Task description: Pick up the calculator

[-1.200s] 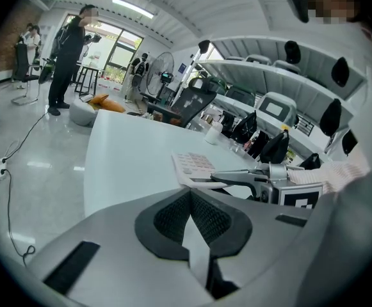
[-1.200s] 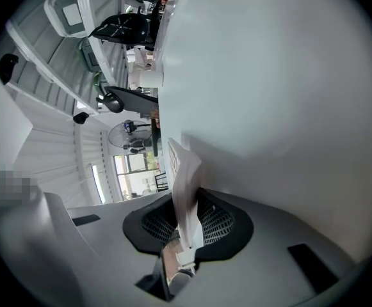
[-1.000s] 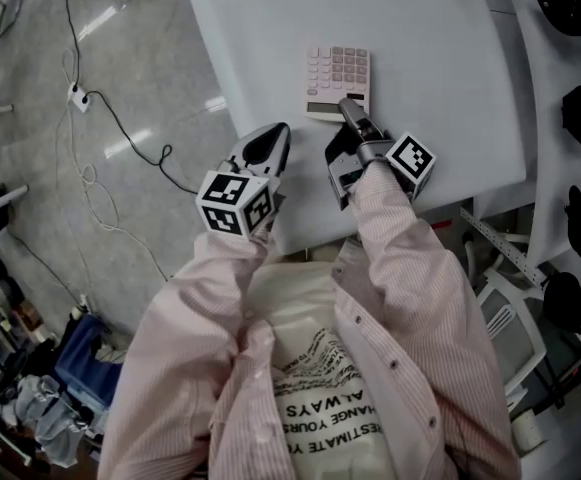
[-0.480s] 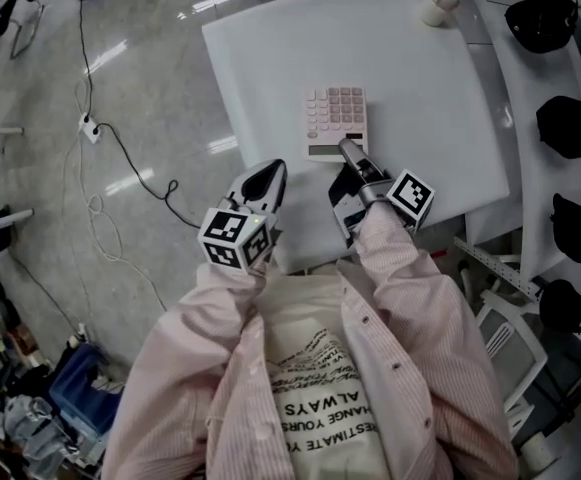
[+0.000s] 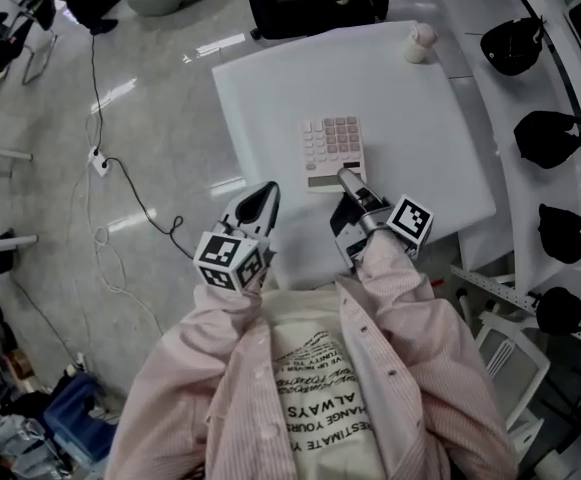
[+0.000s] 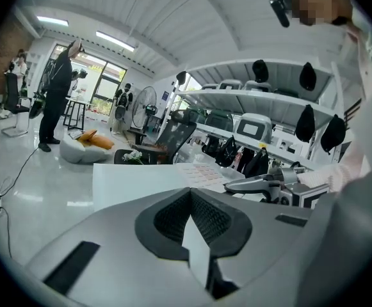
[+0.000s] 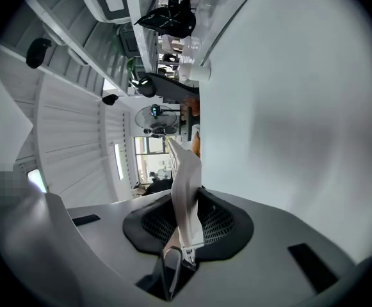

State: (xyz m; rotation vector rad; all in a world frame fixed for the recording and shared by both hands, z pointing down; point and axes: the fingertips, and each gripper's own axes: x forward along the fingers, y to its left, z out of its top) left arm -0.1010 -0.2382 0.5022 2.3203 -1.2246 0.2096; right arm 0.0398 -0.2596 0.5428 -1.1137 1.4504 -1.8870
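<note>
On the left, the left gripper (image 5: 260, 196) hangs at the near-left edge of the square white table (image 5: 270, 88), held out on a pink-striped sleeve (image 5: 185, 338) with its marker cube toward the person. Its jaws are together with nothing between them. Its own view looks level across the tabletop, taking in the other gripper and, beyond the table, a person in dark clothes (image 6: 56, 88) on a shiny floor and a standing fan (image 6: 145, 105), neither of which shows from the head.

Mid-table lies the flat pale-pink calculator (image 5: 333, 148). Its long axis runs away from the person, with the display strip at the near end and the keys at the far end.

The right gripper (image 5: 348, 178) reaches forward to that near end, rolled onto its side with its cube out to the right. From the head its tips cover the contact. Its own view shows the jaws clamped on the calculator, seen edge-on as a thin slab beside the tabletop. I cannot tell whether the calculator is off the surface.

Further right, black caps (image 5: 511, 46) sit on a white shelf (image 5: 490, 138).
</note>
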